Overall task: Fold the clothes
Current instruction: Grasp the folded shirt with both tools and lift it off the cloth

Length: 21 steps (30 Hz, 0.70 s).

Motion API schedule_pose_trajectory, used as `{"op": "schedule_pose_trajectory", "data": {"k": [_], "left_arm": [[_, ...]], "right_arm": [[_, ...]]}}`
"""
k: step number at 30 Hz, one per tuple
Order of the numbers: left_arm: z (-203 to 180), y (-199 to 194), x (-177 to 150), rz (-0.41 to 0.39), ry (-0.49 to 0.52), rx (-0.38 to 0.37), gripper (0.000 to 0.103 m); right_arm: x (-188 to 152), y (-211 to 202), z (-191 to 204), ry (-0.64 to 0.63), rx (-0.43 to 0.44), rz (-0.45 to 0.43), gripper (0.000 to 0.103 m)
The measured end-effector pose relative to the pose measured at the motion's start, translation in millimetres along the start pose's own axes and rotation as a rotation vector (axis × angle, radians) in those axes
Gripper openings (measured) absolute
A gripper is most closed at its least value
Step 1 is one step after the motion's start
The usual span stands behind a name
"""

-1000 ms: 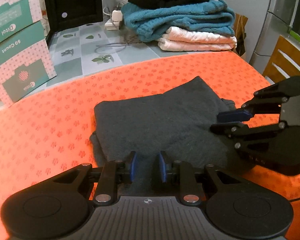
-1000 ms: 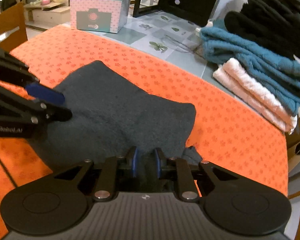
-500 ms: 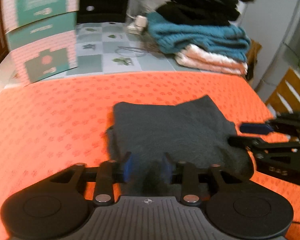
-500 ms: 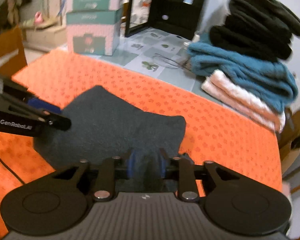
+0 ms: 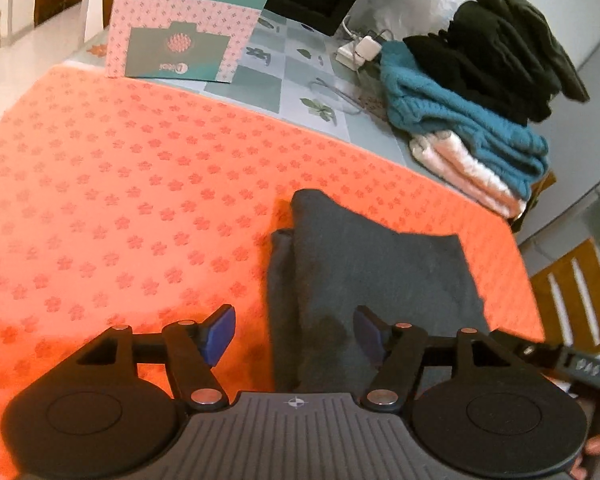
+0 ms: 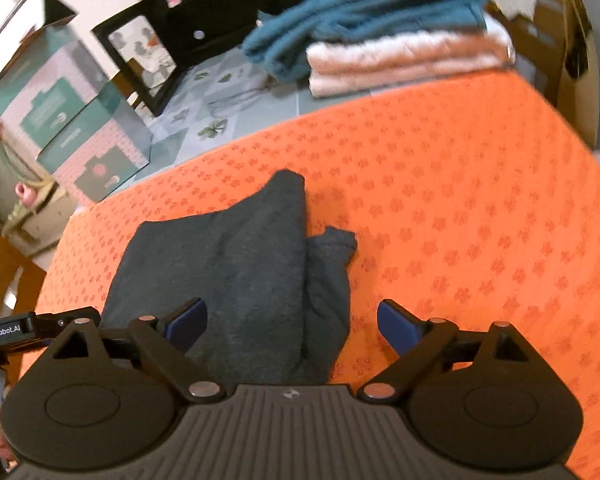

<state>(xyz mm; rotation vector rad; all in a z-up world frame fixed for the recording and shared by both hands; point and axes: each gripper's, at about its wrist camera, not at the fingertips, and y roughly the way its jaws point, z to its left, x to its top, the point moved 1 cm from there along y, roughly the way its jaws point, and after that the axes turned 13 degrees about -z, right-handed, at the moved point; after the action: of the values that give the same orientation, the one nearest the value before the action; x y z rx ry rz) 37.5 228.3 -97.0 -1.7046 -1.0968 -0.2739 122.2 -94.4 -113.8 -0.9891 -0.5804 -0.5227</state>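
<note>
A dark grey garment (image 5: 364,280) lies folded on the orange flower-print mat (image 5: 120,208); it also shows in the right wrist view (image 6: 236,272). My left gripper (image 5: 294,334) is open and empty, its jaws wide apart over the garment's near left edge. My right gripper (image 6: 294,322) is open and empty over the garment's near right edge, where a loose fold (image 6: 330,264) sticks out. The other gripper's finger shows at the right edge of the left wrist view (image 5: 560,358) and at the left edge of the right wrist view (image 6: 32,326).
A stack of folded clothes, black on teal on pale pink (image 5: 472,120), sits on the tiled table behind the mat. Pink and teal boxes (image 5: 180,36) and a black frame (image 6: 172,40) stand at the back. A wooden chair (image 5: 572,296) is at the right.
Both grippers were shut on the grey garment's near edge and have opened and let it go. Both have lifted and turned, so the garment now lies flat on the mat.
</note>
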Motion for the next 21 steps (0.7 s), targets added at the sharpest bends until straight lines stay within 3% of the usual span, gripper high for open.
{"op": "schedule_pose_trajectory", "data": {"k": [6, 8, 9, 11, 13, 15, 18, 21], "left_arm": [[1.2, 19.9, 5.1, 0.017, -0.018, 0.001, 0.068], [-0.9, 25.3, 4.3, 0.025, -0.004, -0.002, 0.066], [-2.6, 27.2, 2.9, 0.029, 0.005, -0.003, 0.061], [-5.9, 31.1, -0.1, 0.039, 0.024, -0.006, 0.054], [-8.3, 33.6, -2.0, 0.047, 0.034, -0.005, 0.054], [-8.5, 32.8, -1.5, 0.052, 0.017, 0.005, 0.054], [-8.4, 31.5, 0.6, 0.068, -0.007, 0.017, 0.055], [-6.8, 31.5, 0.2, 0.068, -0.028, 0.018, 0.055]], "right_arm": [[-1.2, 20.5, -1.1, 0.086, 0.027, 0.032, 0.095], [-1.2, 26.8, 2.9, 0.079, 0.034, 0.044, 0.093], [-1.2, 29.4, 5.3, 0.066, 0.028, 0.046, 0.091], [-0.7, 33.1, 9.3, 0.035, 0.011, 0.043, 0.084], [1.2, 33.9, 9.4, 0.022, -0.013, 0.031, 0.063], [2.3, 34.5, 5.3, 0.047, -0.014, 0.027, 0.05], [2.9, 34.7, 2.5, 0.056, -0.009, 0.027, 0.049], [3.3, 32.1, -1.3, 0.08, -0.022, 0.014, 0.056]]}}
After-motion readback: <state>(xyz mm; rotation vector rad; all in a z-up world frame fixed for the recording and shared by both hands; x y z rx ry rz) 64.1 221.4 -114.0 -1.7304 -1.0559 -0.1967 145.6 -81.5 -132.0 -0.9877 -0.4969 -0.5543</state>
